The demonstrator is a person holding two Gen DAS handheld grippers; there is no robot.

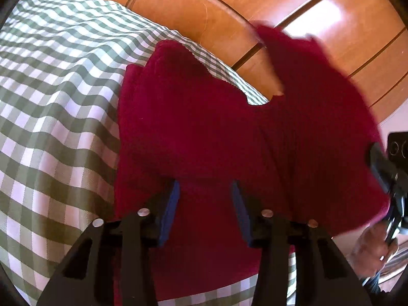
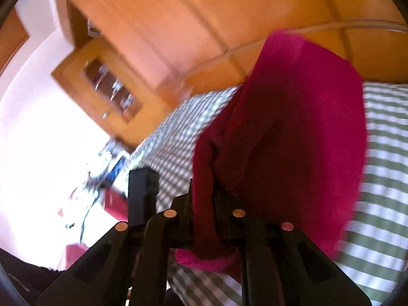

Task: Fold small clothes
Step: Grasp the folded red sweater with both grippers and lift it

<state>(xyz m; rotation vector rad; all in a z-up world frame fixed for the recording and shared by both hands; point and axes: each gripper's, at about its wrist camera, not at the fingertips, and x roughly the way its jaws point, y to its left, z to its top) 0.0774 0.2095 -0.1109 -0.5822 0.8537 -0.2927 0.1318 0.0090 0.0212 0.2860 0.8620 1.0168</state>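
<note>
A dark red garment [image 1: 204, 127] lies on a green-and-white checked tablecloth [image 1: 51, 102]. My left gripper [image 1: 207, 204] is open, its blue pads [image 1: 172, 209] spread apart low over the near part of the garment. At the right edge, my right gripper [image 1: 385, 168] holds the garment's right side, which is lifted and blurred. In the right wrist view, my right gripper [image 2: 204, 204] is shut on the red garment [image 2: 293, 127]. The cloth bunches between the fingers and rises in a fold above the tablecloth [image 2: 382, 178].
Wooden cabinet panels [image 1: 204, 7] stand behind the table's far edge. A glass-fronted wooden cabinet [image 2: 109, 86] and a bright white wall are at the left in the right wrist view. A hand [image 1: 369, 250] shows at lower right. A black block [image 2: 142, 186] stands left of the right fingers.
</note>
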